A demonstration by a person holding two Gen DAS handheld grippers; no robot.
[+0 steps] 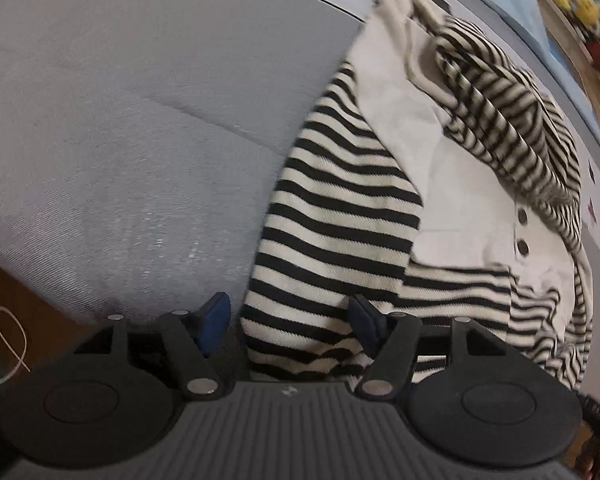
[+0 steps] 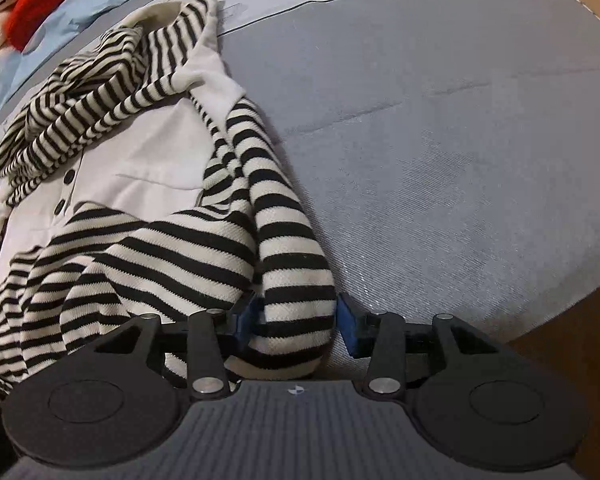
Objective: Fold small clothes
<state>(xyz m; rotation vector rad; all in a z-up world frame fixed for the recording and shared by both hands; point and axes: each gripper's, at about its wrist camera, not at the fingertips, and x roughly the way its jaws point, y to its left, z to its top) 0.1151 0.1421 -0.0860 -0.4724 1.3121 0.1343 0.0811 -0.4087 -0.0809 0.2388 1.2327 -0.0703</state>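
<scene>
Grey bed (image 2: 440,128) underneath all. Striped garment (image 1: 340,208) with white front and dark buttons (image 1: 522,246) spread flat, sleeves at near edge. Left gripper (image 1: 288,316) parted wide, sleeve end between pads, one blue pad (image 1: 216,320) clear of cloth. Right gripper (image 2: 296,320) parted, sleeve cuff (image 2: 296,312) between pads, far pad apart.
</scene>
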